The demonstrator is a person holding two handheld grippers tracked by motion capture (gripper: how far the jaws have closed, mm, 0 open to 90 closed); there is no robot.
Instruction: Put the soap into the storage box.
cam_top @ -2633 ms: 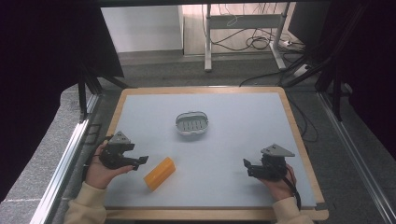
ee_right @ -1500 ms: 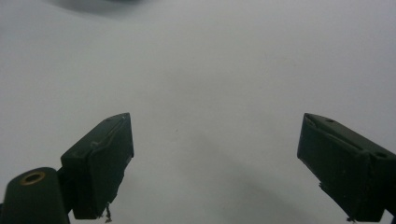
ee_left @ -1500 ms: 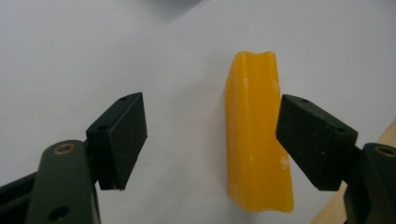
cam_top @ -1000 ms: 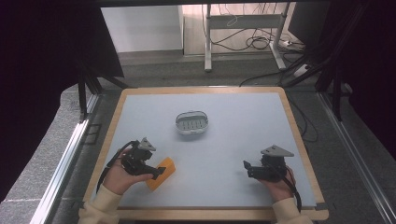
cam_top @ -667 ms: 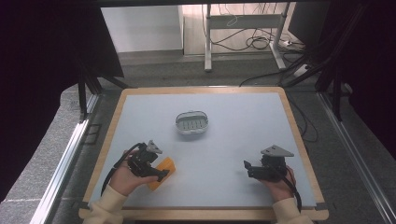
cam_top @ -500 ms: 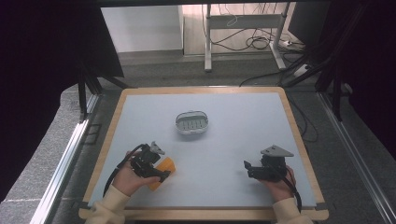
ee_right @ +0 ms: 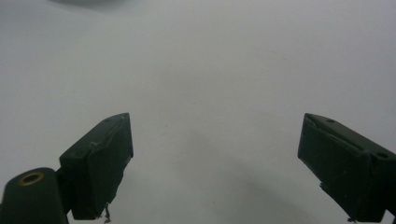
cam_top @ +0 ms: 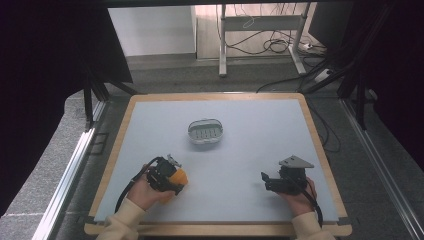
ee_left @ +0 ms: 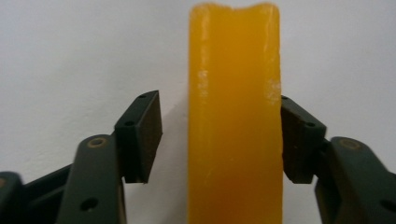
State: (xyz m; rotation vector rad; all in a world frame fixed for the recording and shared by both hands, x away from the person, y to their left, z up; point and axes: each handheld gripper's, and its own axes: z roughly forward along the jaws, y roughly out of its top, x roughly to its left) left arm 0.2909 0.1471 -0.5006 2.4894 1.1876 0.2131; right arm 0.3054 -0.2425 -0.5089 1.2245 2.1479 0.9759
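While the orange bar (ee_left: 235,116) lies flat on the near-left part of the surface (cam_top: 250,145), it has been straddled by the left claw (cam_top: 176,176) but not yet gripped: in the left gripper view one jaw touches or nearly touches one long side, and a clear gap is left between the other jaw and the opposite side. The reach is therefore judged done, with the closing, the lift and any carrying left, perhaps to the grey slotted dish (cam_top: 205,132) farther off at mid-surface. The bar's long axis is seen to run straight away from the left claw, its far end pointing right and slightly far. The right claw (ee_right: 219,168) is held released above bare surface at the near right, grasping nothing.
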